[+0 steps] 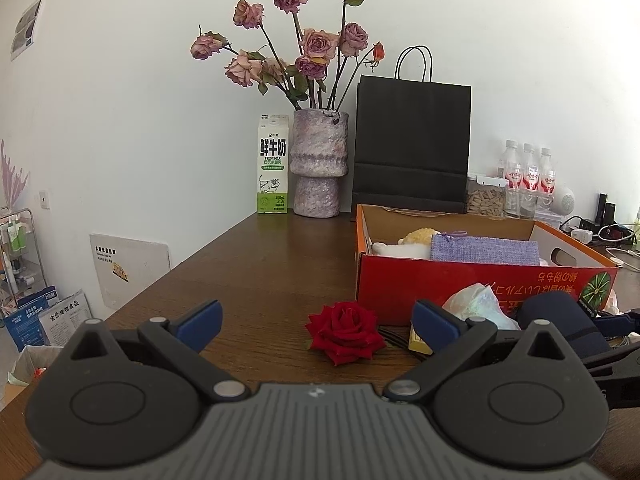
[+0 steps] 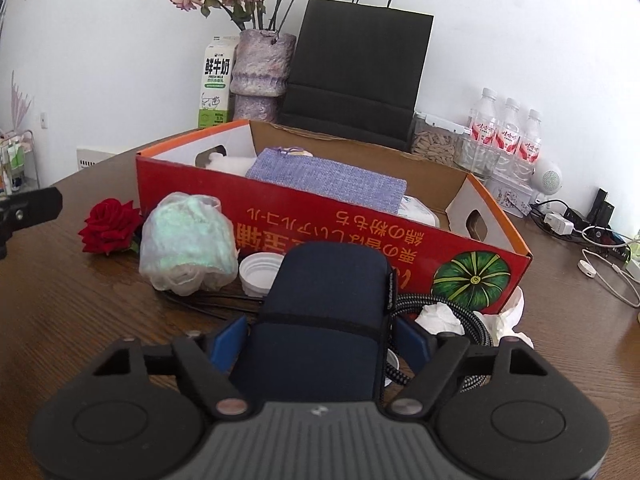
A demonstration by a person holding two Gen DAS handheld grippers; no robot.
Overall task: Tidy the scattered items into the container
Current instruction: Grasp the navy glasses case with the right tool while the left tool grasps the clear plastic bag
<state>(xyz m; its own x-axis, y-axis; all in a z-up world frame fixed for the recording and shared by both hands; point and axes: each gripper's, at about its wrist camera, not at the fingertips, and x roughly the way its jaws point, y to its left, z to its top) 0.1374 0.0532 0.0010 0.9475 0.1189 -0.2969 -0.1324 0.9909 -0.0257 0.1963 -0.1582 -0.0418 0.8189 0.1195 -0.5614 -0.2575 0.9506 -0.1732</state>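
In the left wrist view, the left gripper (image 1: 316, 322) hangs low over the wooden table (image 1: 248, 264) with its blue-padded jaws spread wide and nothing between them. A red rose (image 1: 345, 331) lies on the table just ahead of the gap, near the front left corner of the red cardboard box (image 1: 472, 284). Inside the box rest a lilac woven pouch (image 1: 486, 251) and a pale plush item (image 1: 416, 240). A crumpled plastic bag (image 1: 476, 306) sits against the box front, with a dark blue case (image 1: 560, 320) to its right. In the right wrist view, the right gripper (image 2: 322, 342) straddles the dark blue case (image 2: 328, 320), a blue pad at each flank; whether the pads press on it I cannot tell. The case lies on the table in front of the box (image 2: 360, 224), over a braided cable (image 2: 472, 320). Beside it are a white lid (image 2: 260, 272), the plastic bag (image 2: 188, 240), crumpled tissue (image 2: 440, 314) and, further left, the rose (image 2: 110, 226).
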